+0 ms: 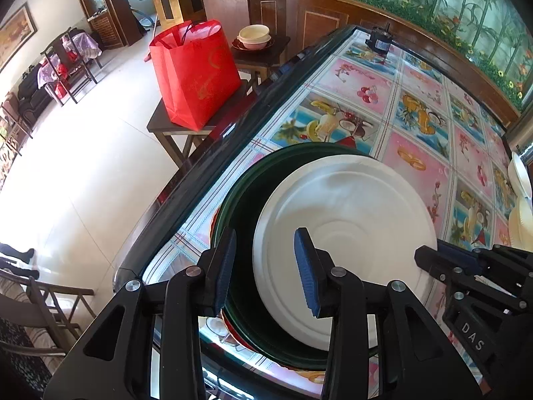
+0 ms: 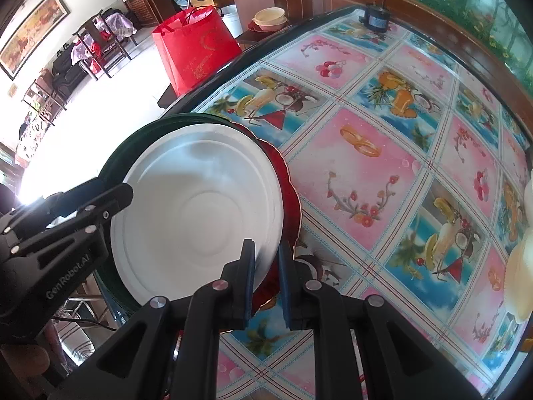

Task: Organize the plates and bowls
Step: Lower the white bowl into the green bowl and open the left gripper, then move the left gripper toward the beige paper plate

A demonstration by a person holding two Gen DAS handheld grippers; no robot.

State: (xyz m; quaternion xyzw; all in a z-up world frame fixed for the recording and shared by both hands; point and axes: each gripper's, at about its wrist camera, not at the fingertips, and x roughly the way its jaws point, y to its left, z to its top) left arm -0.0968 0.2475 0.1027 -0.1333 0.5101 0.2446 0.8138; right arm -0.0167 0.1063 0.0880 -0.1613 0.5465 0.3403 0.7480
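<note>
Right gripper first: its two blue-padded fingers sit either side of the near rim of the white plate, with only a narrow gap between them. Looks like it's pinching that rim, though the far pad seems to sit a touch off the edge over the red plate, so the actual contact is hard to call. In the left wrist view the same gripper comes in from the right and meets the white plate's rim.

Left gripper is spread wide, holding nothing. One finger hangs over the dark green plate, the other over the white plate, and both look clear of them.

The stack sits at the near-left corner of the table, close to its dark edge: white plate on top and tilted, green one under it, scalloped red one at the bottom. The tablecloth is a glossy checker of pink and blue fruit and cocktail panels. Cream dishes sit at the right edge, and a small black and blue canister stands at the far end.

Beyond the table: a red gift bag on a dark stool, a cream bowl on another, pale floor tiles, wooden cabinets, and a flower mural along the wall.
</note>
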